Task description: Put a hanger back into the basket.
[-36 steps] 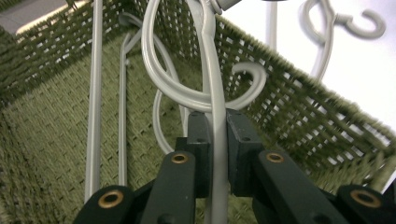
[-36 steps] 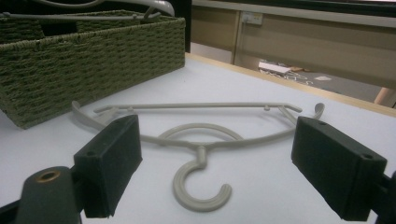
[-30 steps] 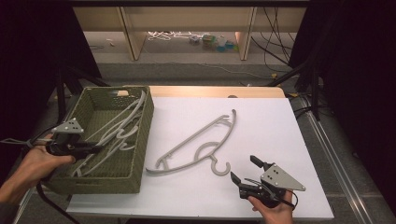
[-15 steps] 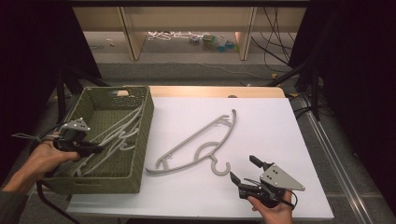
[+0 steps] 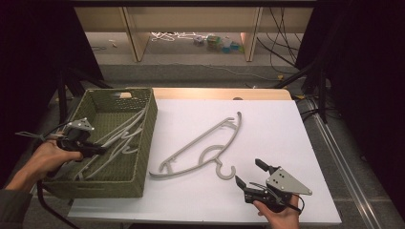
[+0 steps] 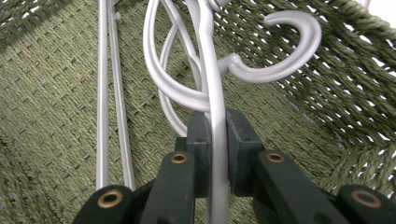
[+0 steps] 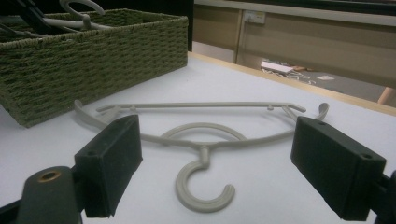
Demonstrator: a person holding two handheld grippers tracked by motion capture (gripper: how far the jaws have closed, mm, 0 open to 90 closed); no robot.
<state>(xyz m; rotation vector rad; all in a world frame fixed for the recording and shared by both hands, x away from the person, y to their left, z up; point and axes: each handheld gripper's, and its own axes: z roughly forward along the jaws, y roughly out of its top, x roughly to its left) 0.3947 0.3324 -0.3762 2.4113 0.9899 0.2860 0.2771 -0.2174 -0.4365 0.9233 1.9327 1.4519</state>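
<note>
Since a second ago our left gripper has drawn slightly back toward the basket's near left wall; nothing else has shifted. We count one woven green basket, one grey hanger lying flat just right of the basket, and perhaps three pale hangers tangled inside it. Our left jaws are clamped on a pale hanger's bar over the basket floor. Our right gripper rests right of the basket, near the grey hanger's hook, jaws wide apart, empty.
</note>
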